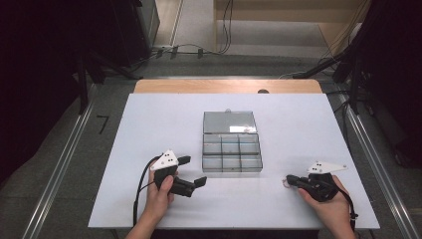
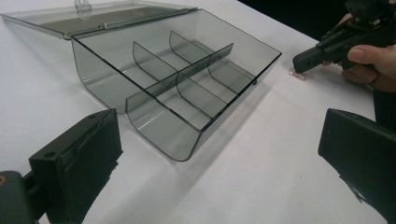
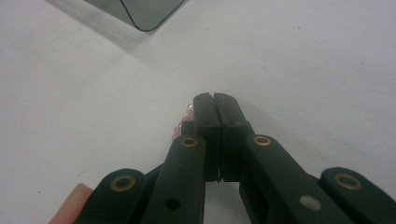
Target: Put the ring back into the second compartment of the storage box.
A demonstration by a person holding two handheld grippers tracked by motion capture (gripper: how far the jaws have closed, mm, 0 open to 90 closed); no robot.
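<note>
Right tongs (image 3: 215, 98) are clenched at five o'clock of the open clear divider box (image 1: 232, 148), the tiny pink bead (image 2: 298, 73) sitting at their tip and perhaps only half-caught, so it could squirt loose across the white table (image 1: 149, 119) while the left tongs (image 1: 191, 172) gape released.

The left hand (image 1: 160, 195) held the left gripper (image 1: 191, 172) low and level, its two black jaws spread wide apart and pointing toward the right. The right hand (image 1: 331, 201) held the right gripper (image 1: 288, 180) low as well, pointing left, its jaws pressed together with barely a seam between them. Both forearms entered from the near edge.
</note>
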